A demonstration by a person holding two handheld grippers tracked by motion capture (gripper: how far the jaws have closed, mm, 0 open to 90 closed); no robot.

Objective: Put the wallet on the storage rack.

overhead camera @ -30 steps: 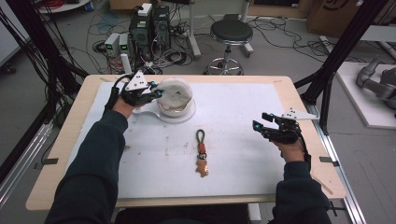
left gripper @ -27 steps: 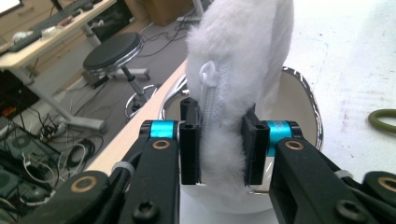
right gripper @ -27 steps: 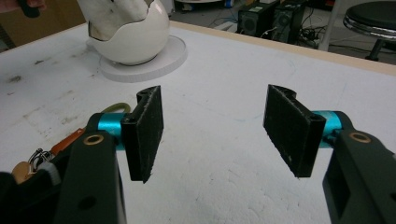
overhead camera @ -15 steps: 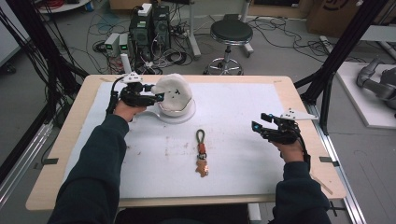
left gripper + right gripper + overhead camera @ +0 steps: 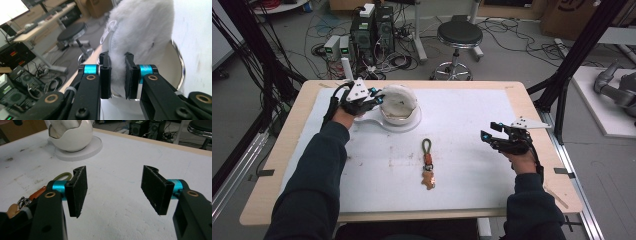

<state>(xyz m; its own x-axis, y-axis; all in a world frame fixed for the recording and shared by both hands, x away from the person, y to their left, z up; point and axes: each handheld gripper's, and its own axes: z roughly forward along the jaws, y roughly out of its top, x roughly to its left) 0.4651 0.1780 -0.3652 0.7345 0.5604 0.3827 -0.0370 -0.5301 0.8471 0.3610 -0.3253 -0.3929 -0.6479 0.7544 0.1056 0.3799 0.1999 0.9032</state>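
A white fluffy pouch with a clear zipper pull sticks up out of a white round bowl at the back left of the mat. My left gripper reaches it from the left. Its jaws have just been closing, and in the left gripper view the left gripper has both pads pressed on the pouch above the bowl's rim. My right gripper hovers open over the mat's right side. In the right gripper view the right gripper has nothing between its jaws.
The bowl stands on a flat white base. A keychain with a green loop and orange charms lies mid-mat; in the right gripper view the keychain lies left of the jaws. A stool and computers stand beyond the table's far edge.
The left gripper drew back a little to the left from the bowl, then returned and shut on the pouch. The pouch stands higher out of the bowl than before. The right gripper stayed put.
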